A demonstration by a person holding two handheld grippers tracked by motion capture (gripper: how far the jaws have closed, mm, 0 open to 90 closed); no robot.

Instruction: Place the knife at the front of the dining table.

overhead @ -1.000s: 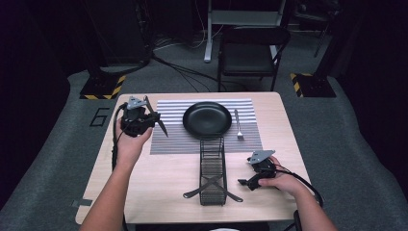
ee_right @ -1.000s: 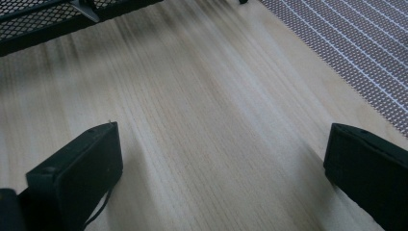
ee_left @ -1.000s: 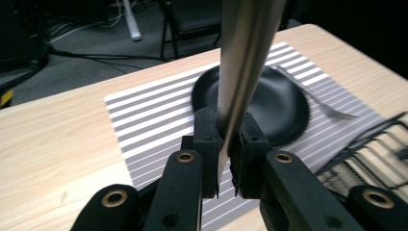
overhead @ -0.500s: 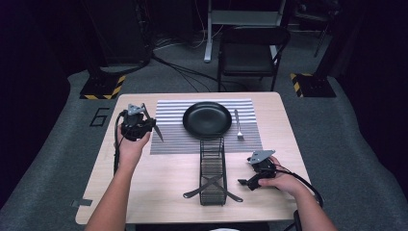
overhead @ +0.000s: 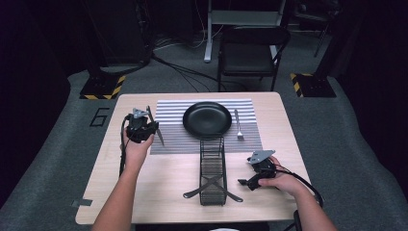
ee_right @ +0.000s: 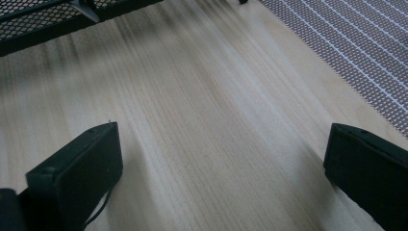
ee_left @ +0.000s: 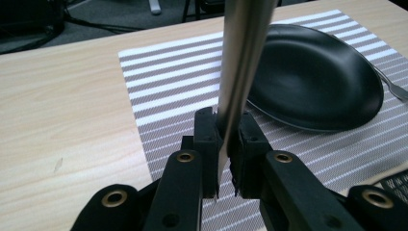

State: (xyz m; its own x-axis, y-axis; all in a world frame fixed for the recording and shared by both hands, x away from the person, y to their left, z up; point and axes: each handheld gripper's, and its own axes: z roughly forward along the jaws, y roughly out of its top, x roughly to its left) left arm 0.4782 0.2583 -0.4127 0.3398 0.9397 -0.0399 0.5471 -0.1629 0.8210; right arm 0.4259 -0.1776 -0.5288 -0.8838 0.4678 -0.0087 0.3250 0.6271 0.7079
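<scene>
My left gripper (overhead: 144,126) fingers clamp the knife (ee_left: 240,62), long axis slanting above the placemat (overhead: 168,144) left of the plate (overhead: 207,119); right gripper (overhead: 250,182) fingers gape empty.

Light wooden table (overhead: 159,183) – a striped placemat (overhead: 168,139) lies along its far half. A black wire basket (overhead: 212,168) stands on the bare wood just in front of the mat, its far end touching the mat's near edge.
</scene>
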